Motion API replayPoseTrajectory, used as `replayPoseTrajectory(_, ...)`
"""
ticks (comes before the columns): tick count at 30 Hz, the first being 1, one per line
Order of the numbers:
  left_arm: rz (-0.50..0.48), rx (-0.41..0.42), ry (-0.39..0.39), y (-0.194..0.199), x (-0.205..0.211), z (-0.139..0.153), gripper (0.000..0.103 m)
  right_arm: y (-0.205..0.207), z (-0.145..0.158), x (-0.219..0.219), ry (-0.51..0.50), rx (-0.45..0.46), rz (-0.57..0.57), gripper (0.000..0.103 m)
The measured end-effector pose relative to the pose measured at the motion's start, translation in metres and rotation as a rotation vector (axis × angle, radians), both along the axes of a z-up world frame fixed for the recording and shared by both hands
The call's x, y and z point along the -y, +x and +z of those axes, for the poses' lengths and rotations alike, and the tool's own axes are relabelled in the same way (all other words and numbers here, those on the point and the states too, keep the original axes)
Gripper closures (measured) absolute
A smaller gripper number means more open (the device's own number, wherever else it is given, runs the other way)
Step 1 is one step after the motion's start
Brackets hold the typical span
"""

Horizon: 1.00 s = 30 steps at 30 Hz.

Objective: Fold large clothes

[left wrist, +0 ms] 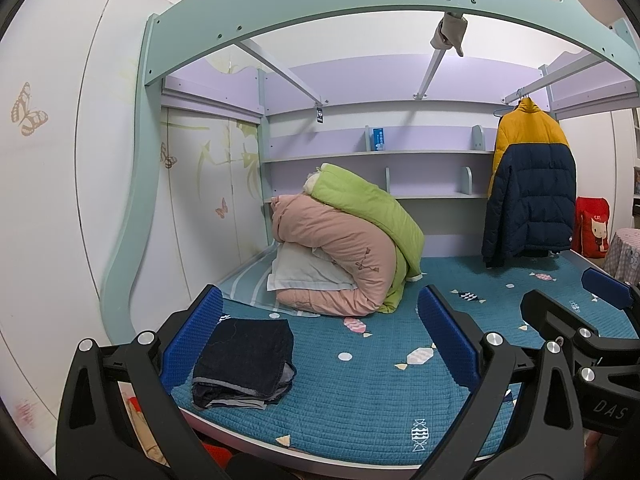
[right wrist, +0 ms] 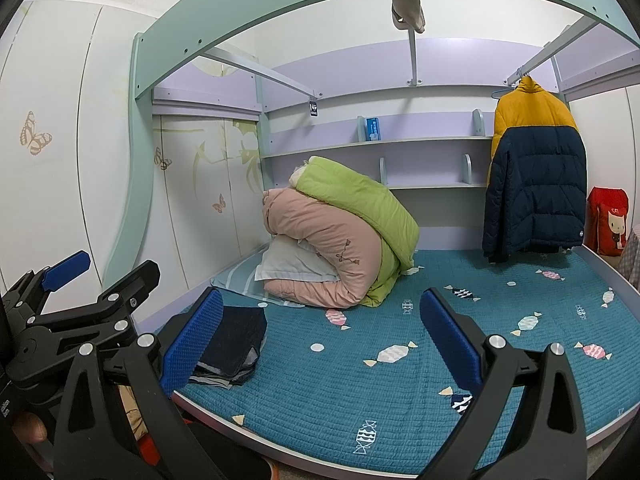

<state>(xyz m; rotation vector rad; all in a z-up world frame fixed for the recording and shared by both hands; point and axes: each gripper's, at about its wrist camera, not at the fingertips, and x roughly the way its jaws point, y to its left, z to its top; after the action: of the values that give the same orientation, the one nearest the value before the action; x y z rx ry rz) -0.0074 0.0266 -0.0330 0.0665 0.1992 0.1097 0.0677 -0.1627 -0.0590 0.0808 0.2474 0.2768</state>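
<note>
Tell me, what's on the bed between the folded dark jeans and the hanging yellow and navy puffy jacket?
Between the folded dark jeans and the yellow and navy puffy jacket, only the teal candy-print quilt lies bare. The rolled pink and green bedding sits further back. Both views show it.

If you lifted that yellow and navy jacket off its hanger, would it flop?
Probably. The puffer jacket hangs in soft quilted folds, so it would likely sag and drape. Its puffy padding suggests it is light for its bulk. The smooth shell may slip between pads.

folded jeans [right wrist: 236,350]: left part hidden behind right tongs' finger [right wrist: 192,344] | shelf box [left wrist: 378,138]: print unreadable
</note>
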Motion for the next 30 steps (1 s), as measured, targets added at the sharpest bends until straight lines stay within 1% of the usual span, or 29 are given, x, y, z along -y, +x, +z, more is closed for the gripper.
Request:
replayPoseTrajectory(23,0.024,-0.009,0.006,-0.002,0.0,-0.002,0.005,0.006,-0.003,-0.002,0.014,-0.015,0.005,0.008)
replayPoseTrajectory(30,0.03,-0.018,0.013,0.007,0.001,-0.007,0.005,0.014,-0.005,-0.001,0.021,-0.023,0.006,0.008)
